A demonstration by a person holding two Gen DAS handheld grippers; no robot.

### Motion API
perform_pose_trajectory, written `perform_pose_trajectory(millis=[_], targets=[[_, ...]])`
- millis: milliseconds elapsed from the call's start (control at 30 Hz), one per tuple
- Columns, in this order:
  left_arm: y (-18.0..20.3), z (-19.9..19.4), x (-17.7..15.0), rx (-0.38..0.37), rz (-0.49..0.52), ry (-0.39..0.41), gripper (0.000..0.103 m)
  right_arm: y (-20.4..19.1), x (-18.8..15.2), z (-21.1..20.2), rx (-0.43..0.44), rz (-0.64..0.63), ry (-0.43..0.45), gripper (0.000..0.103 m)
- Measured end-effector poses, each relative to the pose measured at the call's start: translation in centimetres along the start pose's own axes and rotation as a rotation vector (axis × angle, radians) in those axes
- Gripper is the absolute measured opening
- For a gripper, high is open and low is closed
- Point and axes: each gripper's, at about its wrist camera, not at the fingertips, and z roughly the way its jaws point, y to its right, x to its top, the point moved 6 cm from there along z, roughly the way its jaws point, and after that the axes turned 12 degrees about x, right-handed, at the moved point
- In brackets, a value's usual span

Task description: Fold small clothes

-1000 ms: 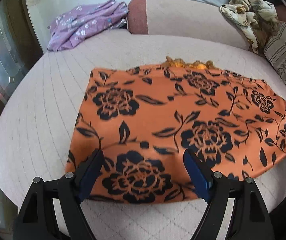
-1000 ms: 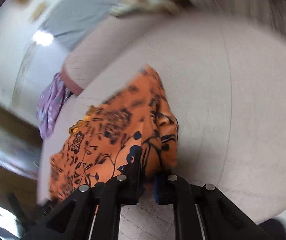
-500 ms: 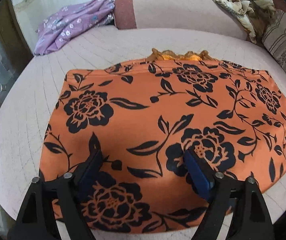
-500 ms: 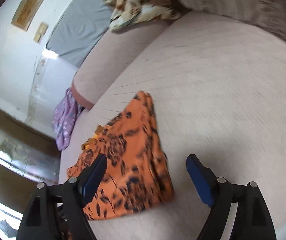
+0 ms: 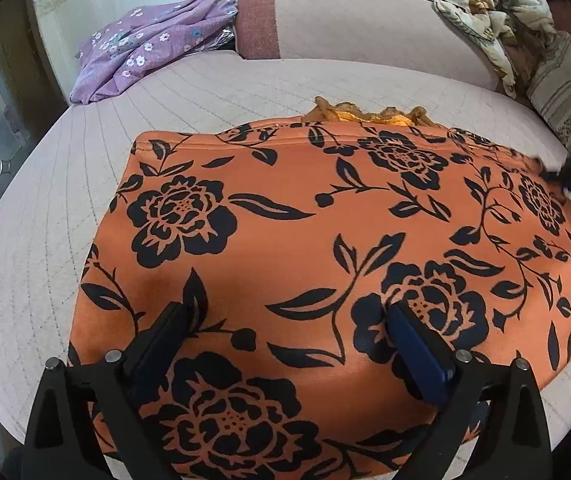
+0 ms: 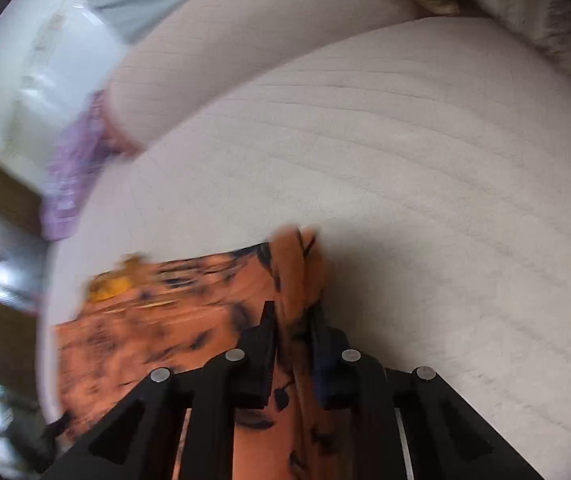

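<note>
— Half a second back the right gripper hung open above the cloth — now its jaws are nearly closed, pinching the right edge of the orange floral garment.

— And the left gripper?

— Jaws wide apart, holding nothing, low over the near half of the garment, which lies spread on the pale quilted bed.

— So how far along?

— Early, I'd say. It looks laid out flat, perhaps doubled once — a yellow frill peeks from the far edge. The fold across is yet to come.

— Any labels?

— None I can read.
</note>
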Motion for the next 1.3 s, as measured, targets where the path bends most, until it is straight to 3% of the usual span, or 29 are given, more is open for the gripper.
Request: perform_pose_trajectory(millis=[33, 100, 133, 167, 200, 267, 333, 400, 467, 500, 567, 600, 633, 767, 833, 900, 1067, 1100, 1133, 1167, 1267, 1300], targets=[[0.0, -0.1, 0.0, 0.0, 0.001, -0.004, 0.101, 0.7, -0.4, 0.9, -0.015, 0.018, -0.029, 0.016], [-0.2, -0.3, 0.1, -0.009, -0.001, -0.011, 0.101, 0.3, -0.3, 0.2, -0.004, 0.02, 0.009, 0.027], [-0.5, -0.4, 0.1, -0.016, -0.006, -0.019, 0.1, -0.1, -0.3, -0.7, -0.022, 0.012, 0.034, 0.037], [-0.8, -0.5, 0.1, -0.02, -0.016, -0.024, 0.1, -0.5, -0.3, -1.6, -0.042, 0.001, 0.061, 0.057], [-1.1, -0.7, 0.1, -0.018, -0.024, -0.027, 0.099, -1.1, -0.3, -2.8, -0.072, -0.012, 0.097, 0.065], [-2.0, -1.5, 0.0, -0.015, -0.045, -0.017, 0.099, -3.0, -0.7, -5.6, -0.059, -0.038, 0.182, 0.066], [-3.1, -2.5, -0.3, -0.014, -0.076, -0.002, 0.099, -6.1, -2.3, -7.5, 0.051, -0.061, 0.202, 0.066], [-4.2, -3.3, -1.0, -0.011, -0.098, 0.009, 0.099, -9.0, -4.7, -8.1, 0.168, -0.083, 0.177, 0.069], [-4.7, -2.3, -2.4, -0.002, -0.093, -0.048, 0.096, -10.8, -8.0, -7.4, 0.304, -0.077, 0.096, 0.071], [-4.8, -1.1, -3.5, -0.027, -0.088, -0.123, 0.083, -11.1, -9.6, -6.4, 0.346, -0.06, 0.053, 0.072], [-5.2, -1.5, -3.6, -0.031, -0.084, -0.1, 0.076, -10.5, -12.2, -3.4, 0.312, -0.023, -0.024, 0.072], [-5.6, -2.1, -3.2, -0.052, -0.093, -0.105, 0.064, -9.6, -13.3, -2.0, 0.267, 0.001, -0.065, 0.072], [-6.1, -2.9, -2.7, -0.1, -0.122, -0.098, 0.057, -9.0, -13.8, -1.3, 0.265, 0.009, -0.055, 0.072], [-9.8, -4.0, -1.4, -0.093, -0.237, -0.045, 0.059, -9.2, -14.1, -1.8, 0.284, 0.024, -0.011, 0.072], [-10.7, -1.7, -2.4, -0.075, -0.248, -0.125, 0.056, -8.8, -14.4, -2.1, 0.289, 0.037, -0.008, 0.072], [-11.4, 0.6, -3.9, -0.032, -0.235, -0.21, 0.028, -8.7, -14.3, -2.3, 0.285, 0.028, -0.008, 0.072], [-13.1, -1.3, -1.7, -0.045, -0.271, -0.141, 0.026, -8.2, -13.7, -2.8, 0.304, 0.019, -0.007, 0.072], [-13.4, -1.3, -0.8, -0.041, -0.282, -0.129, 0.037, -8.2, -13.7, -2.7, 0.307, 0.023, -0.008, 0.072], [-13.6, -0.9, 0.4, -0.049, -0.294, -0.128, 0.061, -8.2, -13.7, -2.7, 0.308, 0.026, -0.008, 0.072], [-13.8, -0.4, 1.8, -0.058, -0.298, -0.12, 0.068, -8.2, -13.7, -2.7, 0.308, 0.027, -0.008, 0.073], [-13.3, 1.9, 6.1, -0.08, -0.254, -0.088, 0.068, -8.4, -13.9, -2.7, 0.308, 0.019, -0.008, 0.073], [-12.8, 2.9, 7.4, -0.101, -0.238, -0.098, 0.062, -8.4, -13.9, -2.7, 0.31, 0.016, -0.007, 0.073]])
